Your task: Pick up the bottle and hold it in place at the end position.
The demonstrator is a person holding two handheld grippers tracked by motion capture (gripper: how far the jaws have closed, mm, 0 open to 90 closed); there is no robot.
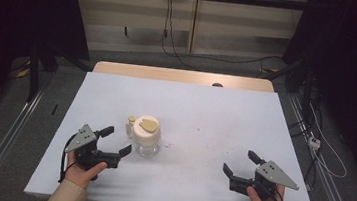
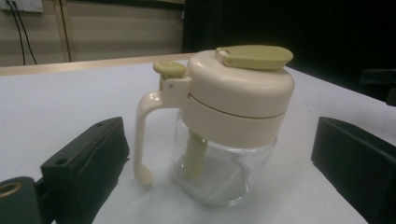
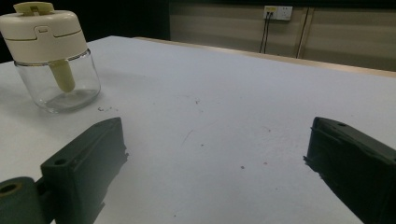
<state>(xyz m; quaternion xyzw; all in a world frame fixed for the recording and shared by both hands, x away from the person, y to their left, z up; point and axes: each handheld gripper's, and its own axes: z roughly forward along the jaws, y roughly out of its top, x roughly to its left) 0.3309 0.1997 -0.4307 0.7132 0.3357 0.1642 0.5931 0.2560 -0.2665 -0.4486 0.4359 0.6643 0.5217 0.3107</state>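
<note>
The left gripper (image 1: 114,141) gaped wide just beside the glass dispenser (image 1: 146,136), the right gripper (image 1: 242,162) wide, well apart.

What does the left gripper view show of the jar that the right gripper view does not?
The left gripper view alone shows the jar's cream handle and the small olive thumb tab above it, close between open jaws. The right gripper view alone shows scattered dark specks on the white table, with the jar far off to one side. Both show the glass jar, its cream lid and the tube inside.
</note>
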